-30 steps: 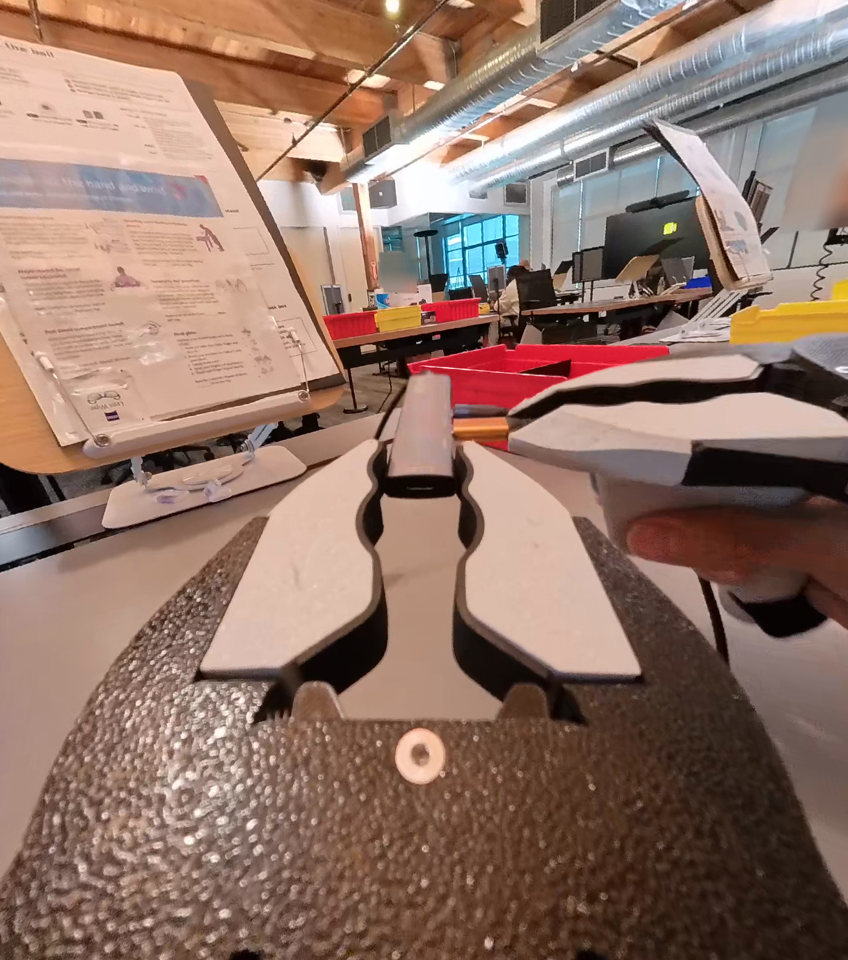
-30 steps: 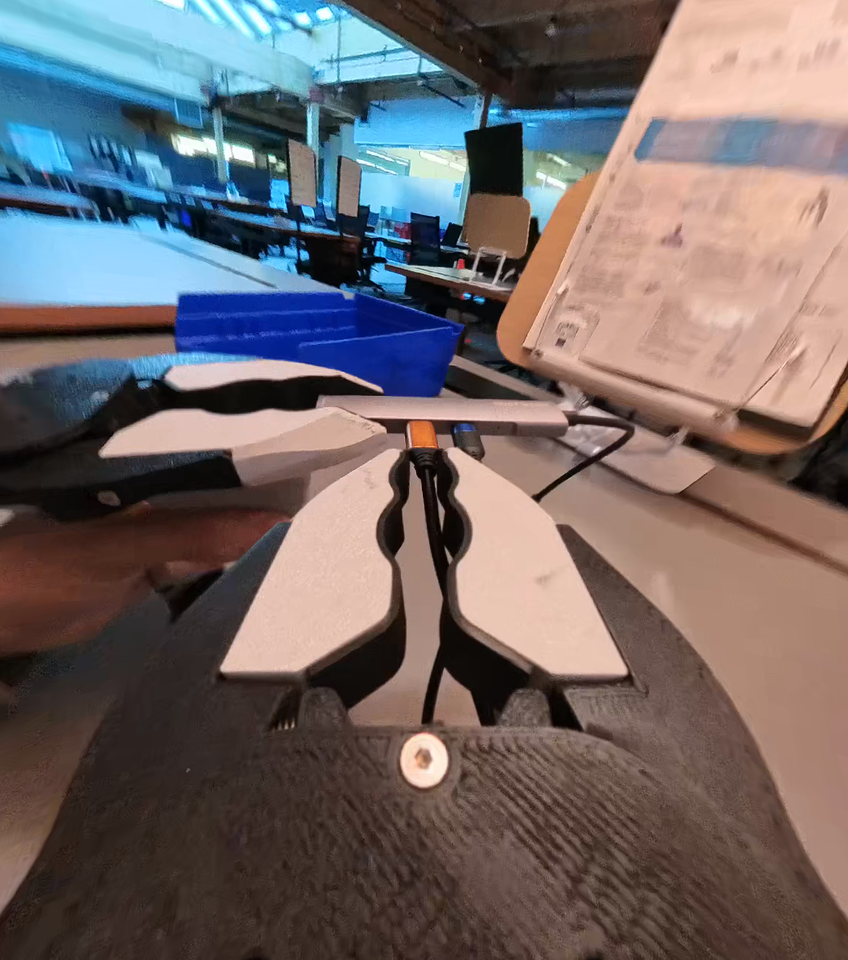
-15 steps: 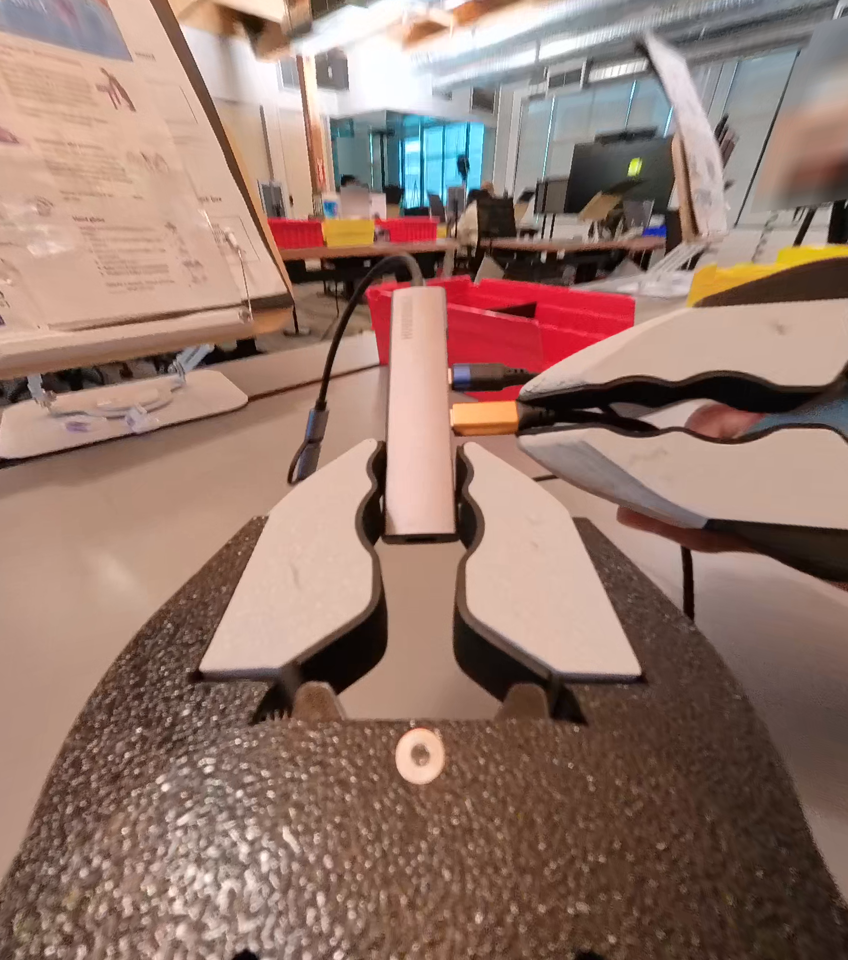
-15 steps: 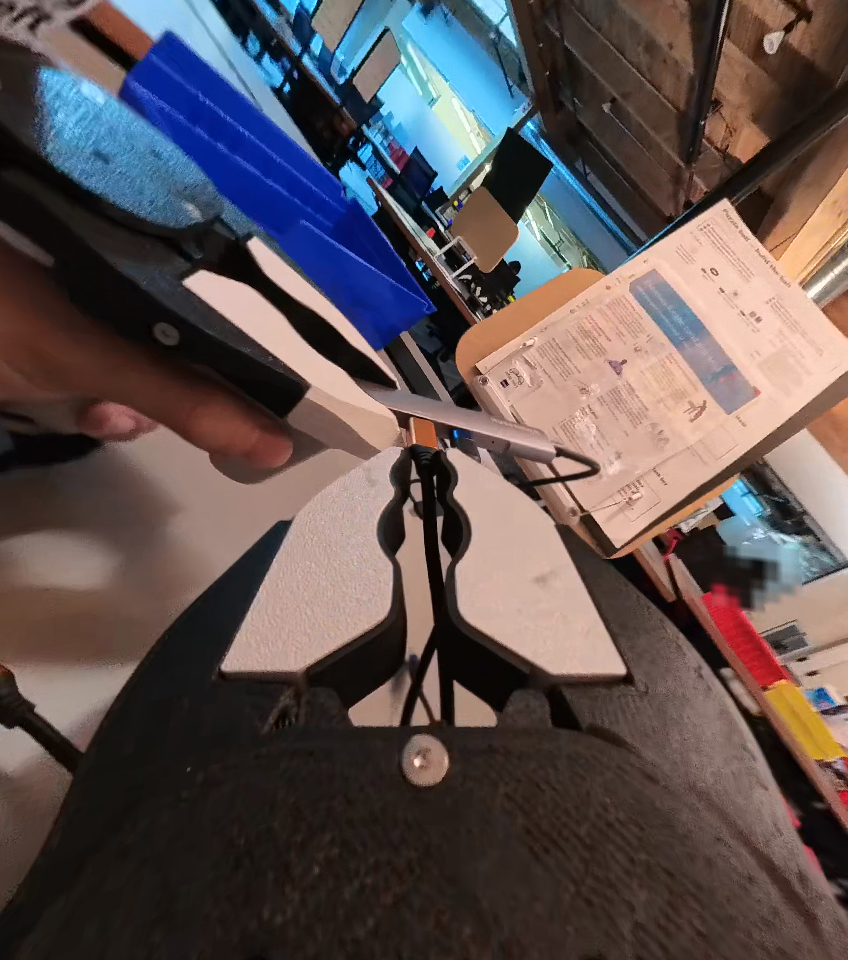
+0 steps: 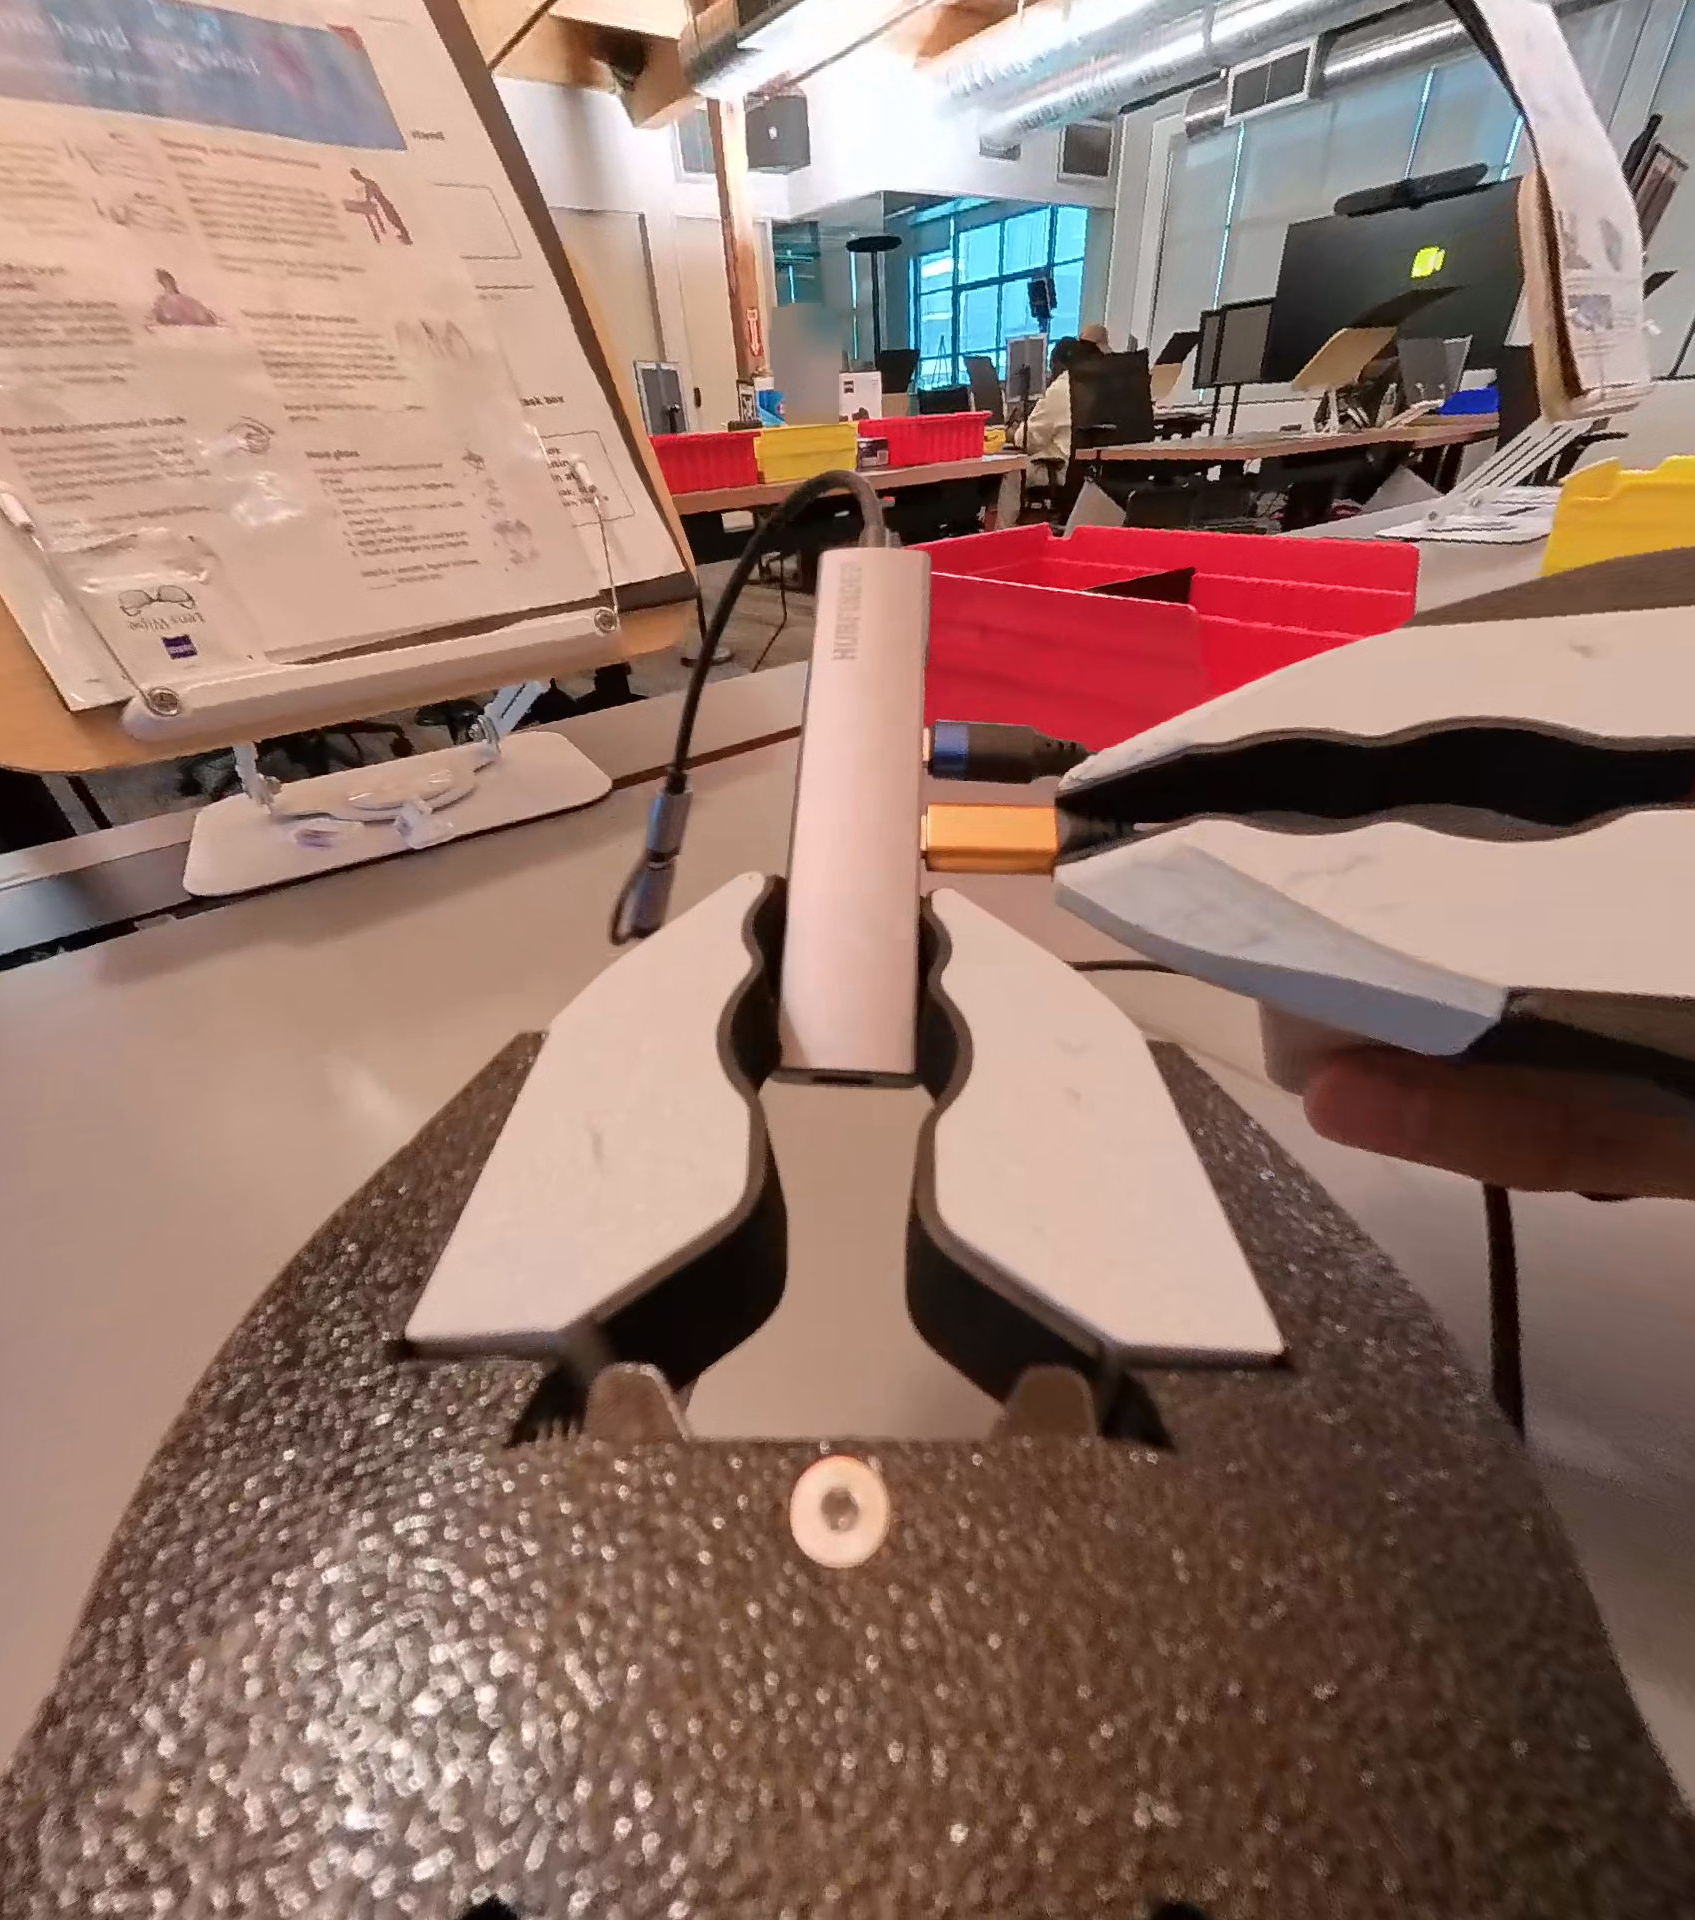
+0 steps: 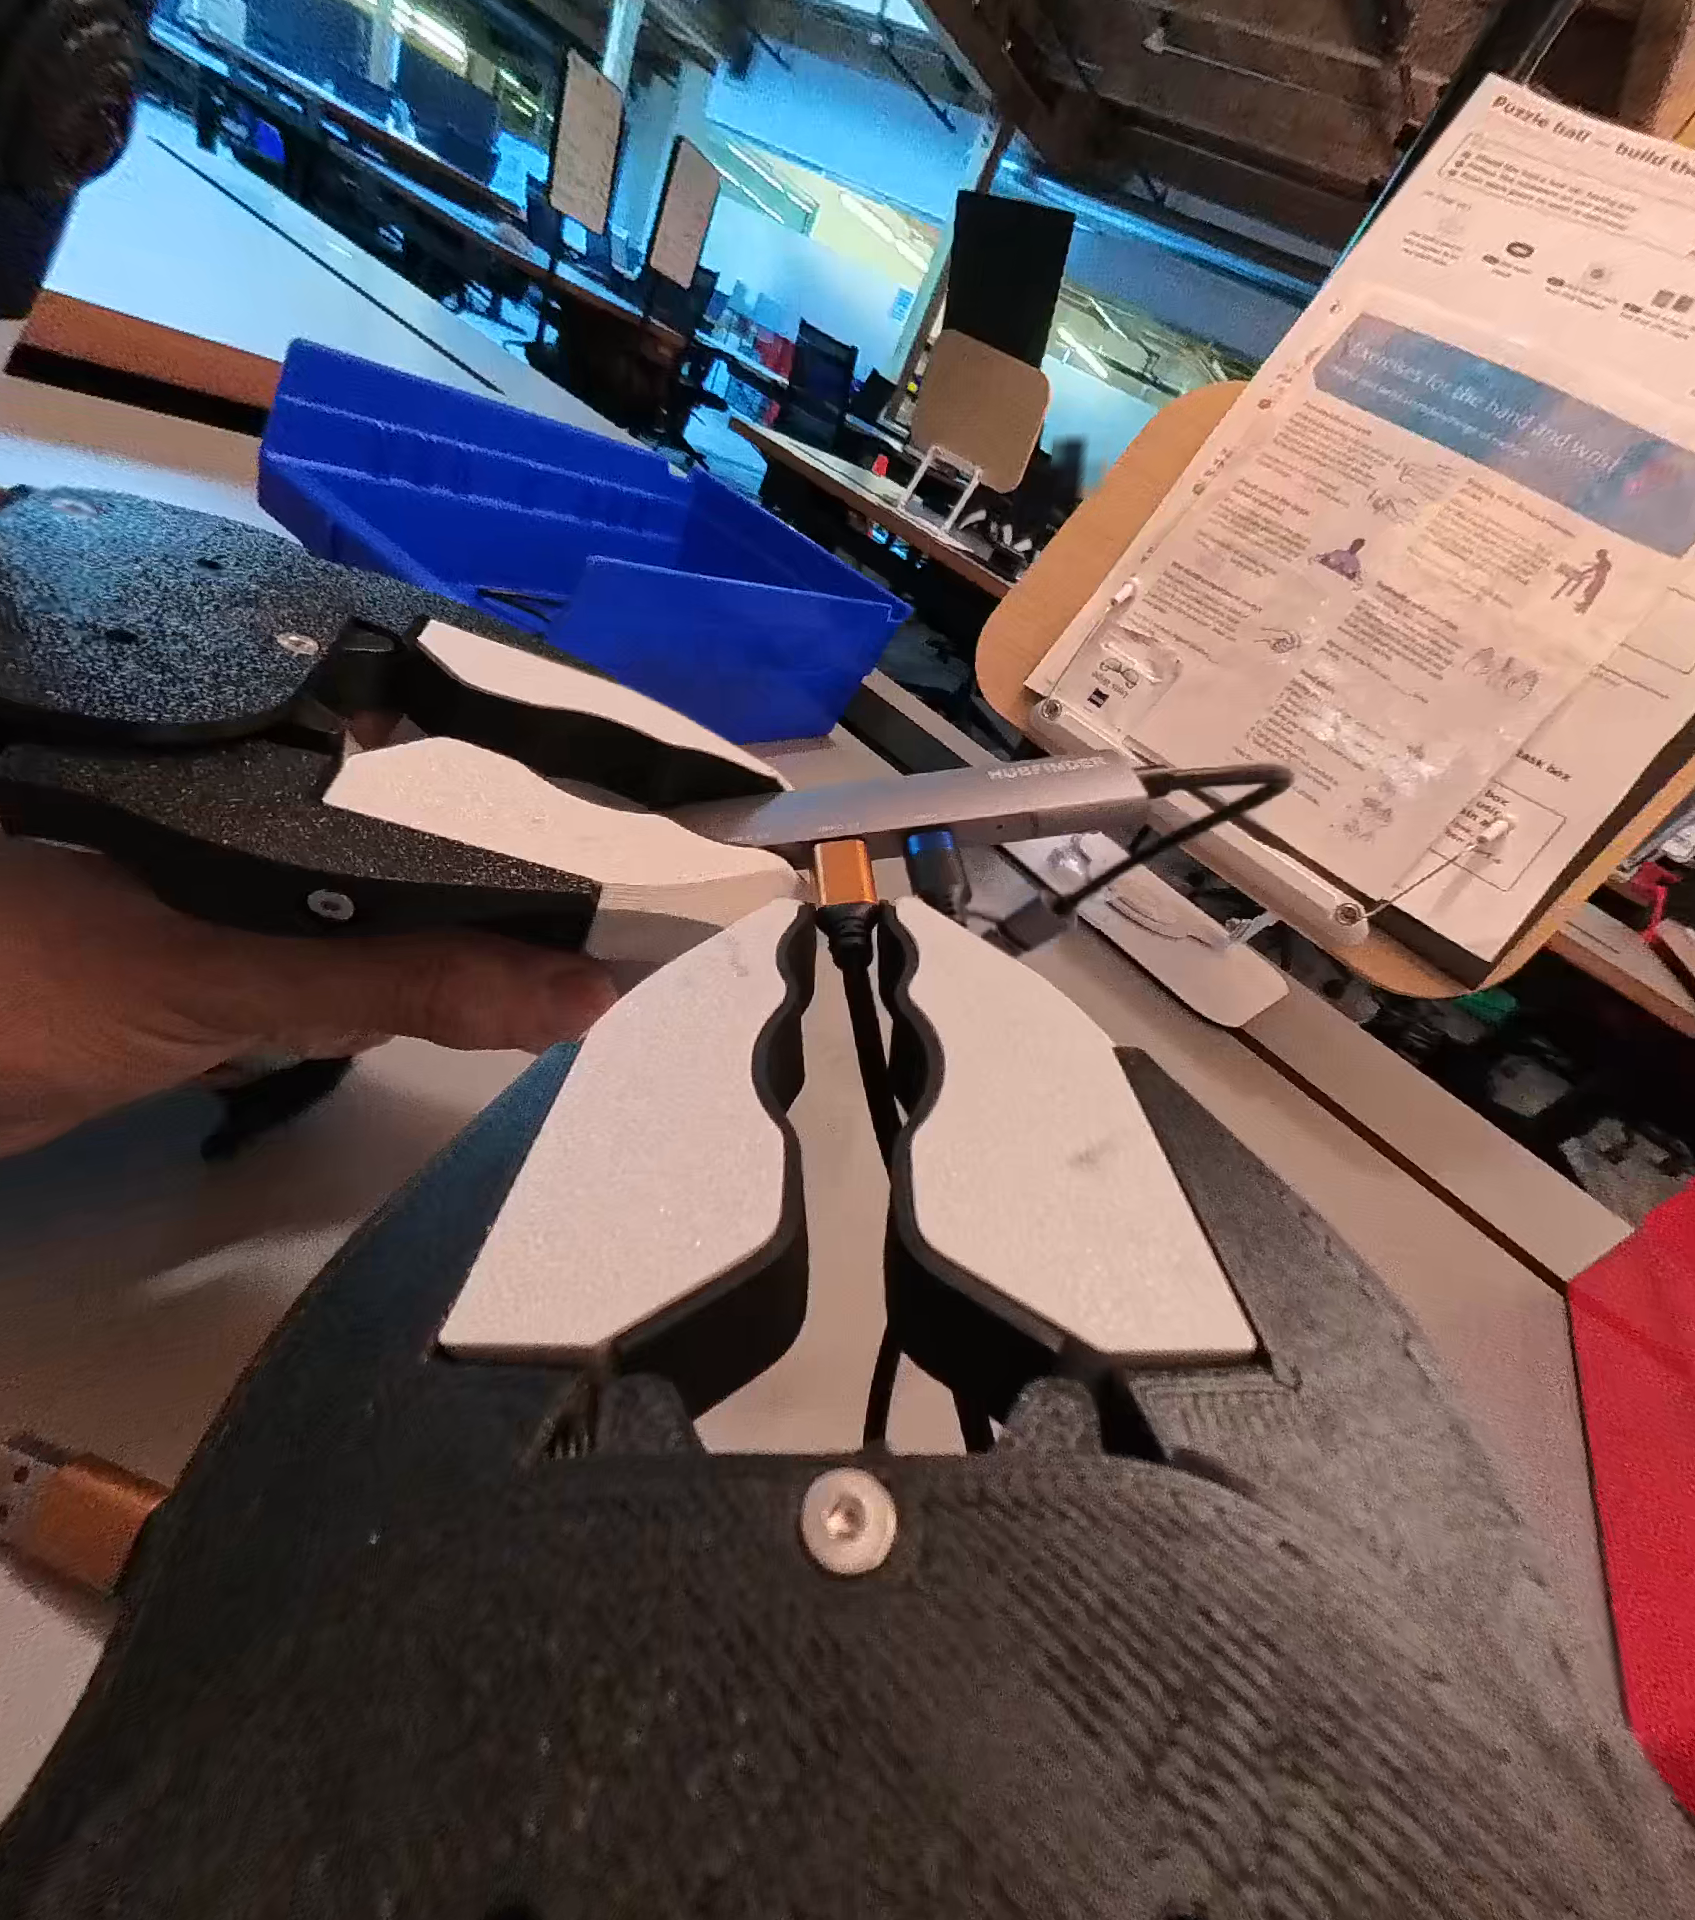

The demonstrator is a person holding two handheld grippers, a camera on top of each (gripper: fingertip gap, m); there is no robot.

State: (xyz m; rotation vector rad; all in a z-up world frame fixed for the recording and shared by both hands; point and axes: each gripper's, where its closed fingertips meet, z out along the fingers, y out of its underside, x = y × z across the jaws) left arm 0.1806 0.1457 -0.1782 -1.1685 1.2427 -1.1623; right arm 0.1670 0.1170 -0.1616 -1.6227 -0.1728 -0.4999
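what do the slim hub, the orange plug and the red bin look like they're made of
Slim hub: likely brushed aluminium, with an even matte silver sheen and crisp edges.
Orange plug: metallic shell, probably anodised, with a satin copper-orange gloss.
Red bin: moulded plastic, uniformly coloured, with thin walls and a dull shine.
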